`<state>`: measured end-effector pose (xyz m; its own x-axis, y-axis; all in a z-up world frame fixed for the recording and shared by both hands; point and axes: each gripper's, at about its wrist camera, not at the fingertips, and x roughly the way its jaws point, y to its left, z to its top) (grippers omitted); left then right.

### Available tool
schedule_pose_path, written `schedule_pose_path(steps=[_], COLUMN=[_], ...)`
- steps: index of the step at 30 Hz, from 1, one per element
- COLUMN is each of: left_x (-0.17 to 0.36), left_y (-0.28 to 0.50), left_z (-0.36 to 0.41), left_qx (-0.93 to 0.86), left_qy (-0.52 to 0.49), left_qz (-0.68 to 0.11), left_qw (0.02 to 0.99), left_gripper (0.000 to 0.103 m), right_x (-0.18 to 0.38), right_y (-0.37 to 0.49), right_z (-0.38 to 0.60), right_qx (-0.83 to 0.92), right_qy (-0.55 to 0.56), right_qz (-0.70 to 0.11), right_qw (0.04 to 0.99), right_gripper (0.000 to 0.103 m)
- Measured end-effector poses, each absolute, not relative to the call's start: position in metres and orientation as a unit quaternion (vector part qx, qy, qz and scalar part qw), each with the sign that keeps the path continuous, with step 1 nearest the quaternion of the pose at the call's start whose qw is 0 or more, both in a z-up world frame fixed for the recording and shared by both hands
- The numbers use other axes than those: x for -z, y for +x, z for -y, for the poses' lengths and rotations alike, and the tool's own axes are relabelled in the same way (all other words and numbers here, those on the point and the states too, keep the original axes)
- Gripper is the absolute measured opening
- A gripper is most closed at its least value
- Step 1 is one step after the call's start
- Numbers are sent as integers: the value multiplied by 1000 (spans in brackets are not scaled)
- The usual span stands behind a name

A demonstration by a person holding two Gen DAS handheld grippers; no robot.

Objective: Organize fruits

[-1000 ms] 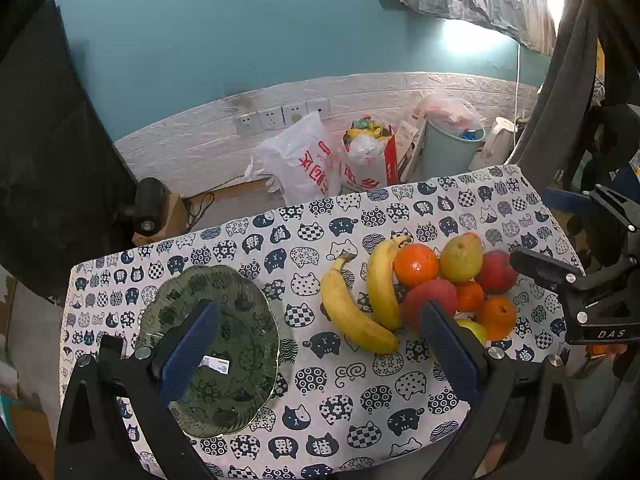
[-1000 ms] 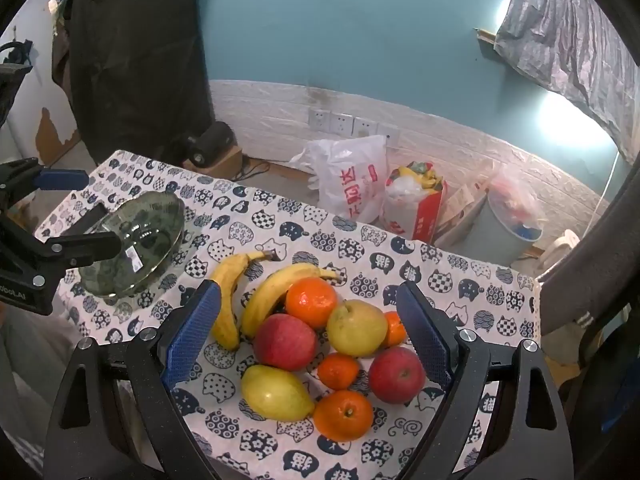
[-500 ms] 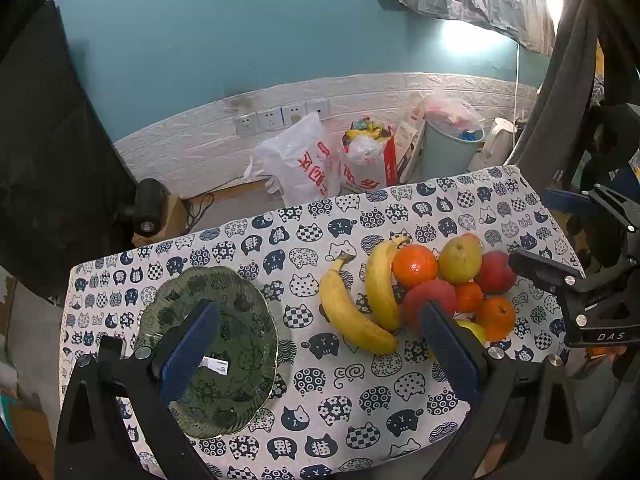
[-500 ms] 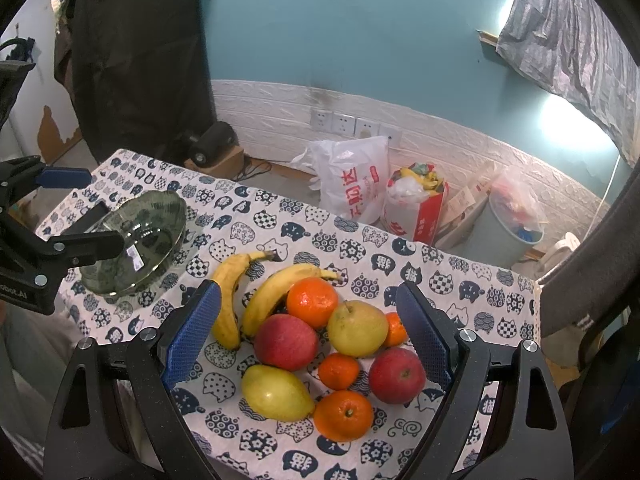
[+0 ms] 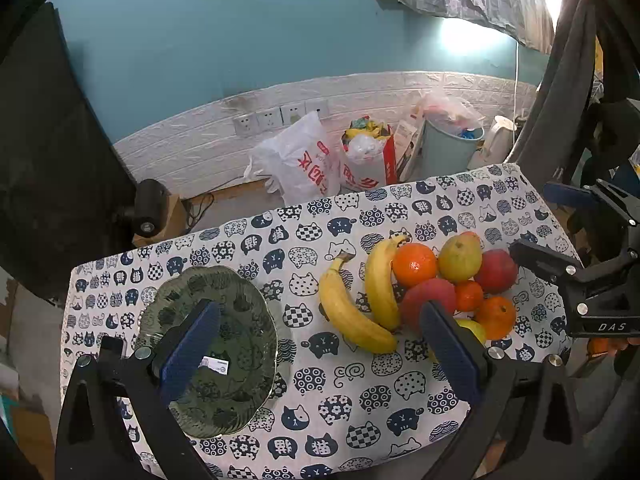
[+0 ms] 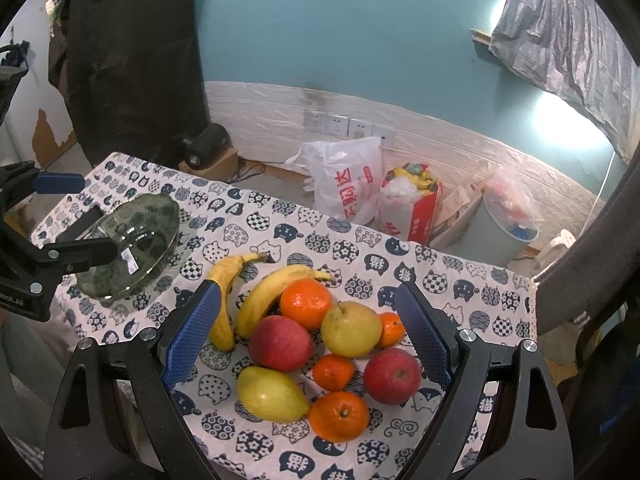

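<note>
I hold my left tool (image 5: 320, 344) wide open and empty above the green glass plate (image 5: 240, 400) on the bench (image 5: 320, 420). My right tool (image 6: 308, 336) hangs equally wide, gripping nothing, over the fruit pile (image 6: 316, 344) beside two bananas (image 6: 256, 296).

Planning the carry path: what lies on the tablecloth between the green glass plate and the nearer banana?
Nothing: between the green glass plate and the nearer banana, only bare cat-print tablecloth shows in the left wrist view.
</note>
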<state>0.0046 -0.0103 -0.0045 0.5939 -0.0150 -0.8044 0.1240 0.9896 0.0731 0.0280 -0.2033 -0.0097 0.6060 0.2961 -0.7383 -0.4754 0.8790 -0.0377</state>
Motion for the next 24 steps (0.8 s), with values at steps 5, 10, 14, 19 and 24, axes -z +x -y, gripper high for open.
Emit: schedule_pose_path(steps=[5, 10, 14, 19, 24], left_x=[4, 5, 6, 9, 17], left_y=[5, 5, 5, 4, 7], left_z=[11, 12, 13, 15, 20], left_qx=[40, 41, 42, 46, 57], left_qy=[61, 62, 63, 65, 67], left_qz=[-449, -450, -451, -454, -465], left_qw=[890, 890, 889, 887, 881], left_gripper=[101, 101, 101, 101, 101], right_x=[11, 9, 11, 11, 12], right_y=[27, 29, 31, 34, 34], right_z=[204, 207, 209, 213, 216], right_qx=[-205, -198, -189, -194, -190], right_qy=[-137, -138, -139, -120, -118], right_qz=[-378, -380, -397, -406, -405], right_qw=[892, 893, 887, 885, 886], right_gripper=[88, 88, 88, 88, 88])
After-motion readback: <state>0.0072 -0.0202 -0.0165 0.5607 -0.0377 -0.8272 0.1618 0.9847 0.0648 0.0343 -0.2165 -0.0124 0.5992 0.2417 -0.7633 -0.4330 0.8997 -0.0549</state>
